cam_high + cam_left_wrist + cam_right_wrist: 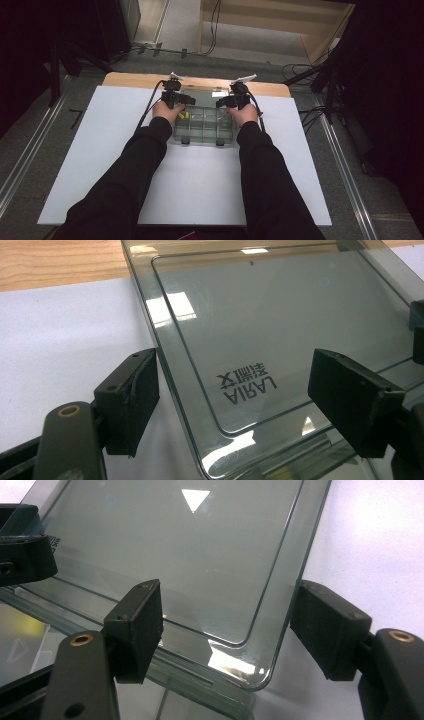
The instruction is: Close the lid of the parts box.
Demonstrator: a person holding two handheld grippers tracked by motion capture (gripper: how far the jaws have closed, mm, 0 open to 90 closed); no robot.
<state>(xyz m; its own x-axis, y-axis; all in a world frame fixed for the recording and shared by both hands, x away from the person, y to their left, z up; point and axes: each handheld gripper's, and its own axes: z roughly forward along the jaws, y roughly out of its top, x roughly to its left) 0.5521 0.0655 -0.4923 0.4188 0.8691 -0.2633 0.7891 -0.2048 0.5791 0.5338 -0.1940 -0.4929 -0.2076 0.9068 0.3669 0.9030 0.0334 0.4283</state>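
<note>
The left gripper (187, 99) and the right gripper (223, 102) sit at the two far corners of a clear compartment box (204, 126), which lies near the far edge of the white board (100, 150) on the wooden table (130, 79). Both have their jaws spread wide.

In the left gripper view, the left gripper (232, 392) straddles a side edge of the box's smoky transparent lid (280, 325). One jaw hangs outside over the white board (60, 345), the other over the lid panel, and neither pad touches the plastic. Printed lettering (246, 385) lies upside down between the jaws. The wooden table (55, 262) shows beyond the board.

In the right gripper view, the right gripper (227, 627) straddles the lid's rounded corner (255, 672) the same way, with its jaws apart and clear of the lid (190, 555). A jaw of the other gripper (22, 555) intrudes at the far side. Something yellow (20, 625) shows dimly inside the box beneath the lid.

In the high view, yellow pieces (183, 115) sit in a compartment beside the left hand (167, 111).
</note>
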